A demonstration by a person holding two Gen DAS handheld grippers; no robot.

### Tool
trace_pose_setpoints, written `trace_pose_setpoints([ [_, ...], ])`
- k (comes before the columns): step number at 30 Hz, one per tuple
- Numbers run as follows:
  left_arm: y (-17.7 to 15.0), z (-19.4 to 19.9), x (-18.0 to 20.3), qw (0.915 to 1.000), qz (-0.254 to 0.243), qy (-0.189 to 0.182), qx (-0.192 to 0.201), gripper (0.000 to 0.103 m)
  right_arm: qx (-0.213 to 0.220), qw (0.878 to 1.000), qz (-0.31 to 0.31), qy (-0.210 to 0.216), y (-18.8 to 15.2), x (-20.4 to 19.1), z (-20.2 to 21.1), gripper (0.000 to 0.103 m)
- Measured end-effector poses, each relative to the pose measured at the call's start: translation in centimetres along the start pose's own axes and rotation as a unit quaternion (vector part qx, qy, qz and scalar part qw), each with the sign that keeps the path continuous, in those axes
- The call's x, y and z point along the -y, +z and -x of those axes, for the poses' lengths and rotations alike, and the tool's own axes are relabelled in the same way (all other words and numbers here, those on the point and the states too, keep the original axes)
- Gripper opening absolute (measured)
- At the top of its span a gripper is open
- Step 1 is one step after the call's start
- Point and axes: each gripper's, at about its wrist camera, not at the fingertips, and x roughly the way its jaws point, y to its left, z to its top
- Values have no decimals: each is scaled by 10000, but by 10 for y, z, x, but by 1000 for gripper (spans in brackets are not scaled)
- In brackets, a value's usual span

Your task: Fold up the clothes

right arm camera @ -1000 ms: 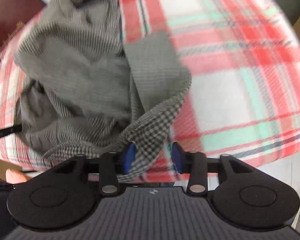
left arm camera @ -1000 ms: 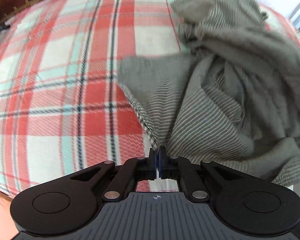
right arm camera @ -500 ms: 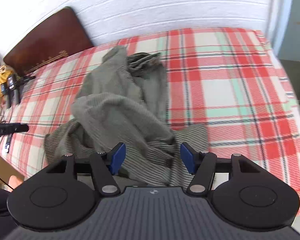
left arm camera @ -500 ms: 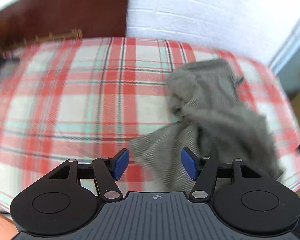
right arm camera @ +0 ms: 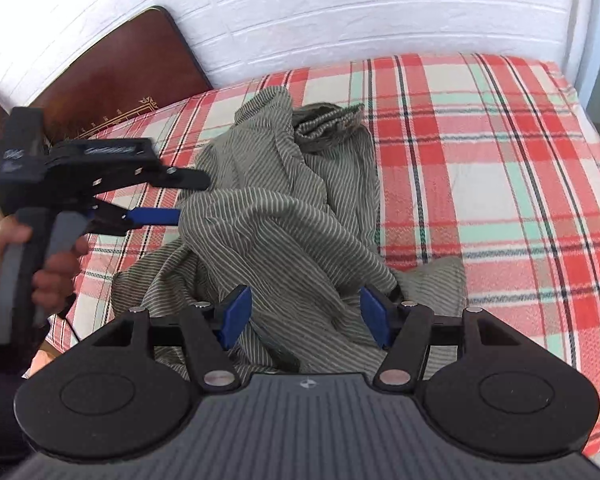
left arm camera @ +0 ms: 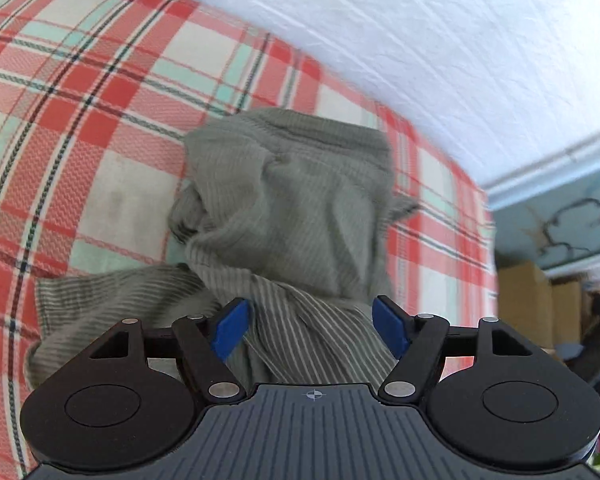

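Observation:
A grey-green striped garment (left arm camera: 292,208) lies crumpled in a heap on the plaid bed sheet (left arm camera: 80,120). My left gripper (left arm camera: 312,320) hovers over its near folds. Its jaws are opening, and the blue pads touch no cloth. In the right wrist view the same garment (right arm camera: 284,216) spreads from the bed's middle toward me. My right gripper (right arm camera: 306,312) hangs above its near edge, open, with cloth showing below the gap but not pinched. The left gripper (right arm camera: 192,198) also shows there, held by a hand (right arm camera: 56,272), its fingers level beside the heap's left side.
The red, white and mint plaid sheet (right arm camera: 480,160) covers the whole bed. A brown headboard (right arm camera: 112,76) and a white brick wall (right arm camera: 340,8) stand behind it. Cardboard boxes (left arm camera: 528,300) sit past the bed's right end.
The left gripper, shut on the garment's edge a second ago, let go and opened. The right gripper released the hem and drew up and back. The garment dropped into a heap.

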Motion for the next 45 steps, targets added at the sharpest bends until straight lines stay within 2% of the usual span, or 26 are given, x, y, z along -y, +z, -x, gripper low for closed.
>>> trace_pose_setpoints([
  [2,2,-8,0,9998,-94,161,-59,58,-31,10000,-31,-17,-2,2,-2,65],
  [3,3,-11,1,9996,-198,200,-102,17,-41,10000,-41,-24,-2,2,-3,65],
  [4,4,-12,1,9992,-280,241,-131,10,-48,10000,-49,-33,-2,2,-4,65],
  [7,4,-3,2,9988,-380,311,27,2,-39,10000,-19,-44,1,1,-7,65],
  [13,14,45,-4,9967,-454,433,523,1,-6,9999,128,6,10,-5,-11,65],
  [17,20,69,-28,9937,-379,766,719,1,41,9997,221,34,18,-8,-14,65],
  [21,20,71,-65,9911,2,1143,678,0,103,9994,328,23,29,-12,-20,65],
  [27,-1,66,-113,9861,465,1523,469,0,116,9992,387,2,50,-17,-37,65],
  [32,-14,61,-137,9835,754,1605,348,0,85,9996,279,-39,72,-17,-60,65],
  [35,-13,62,-138,9852,675,1546,299,0,45,9994,294,-188,85,-17,-81,65],
  [36,-12,65,-136,9866,600,1491,283,1,16,9992,316,-249,89,-16,-89,65],
  [37,-10,70,-133,9876,536,1447,280,18,-12,9989,341,-307,93,-16,-96,65],
  [38,-8,75,-130,9881,472,1434,300,30,-36,9986,379,-365,96,-17,-102,66],
  [40,-3,91,-122,9861,337,1565,455,44,-44,9973,548,-489,101,-20,-112,70],
  [42,5,106,-115,9852,246,1588,604,48,-23,9949,829,-573,105,-25,-118,72],
  [45,22,116,-98,9868,82,1415,782,49,-23,9902,1234,-647,111,-34,-127,74],
])
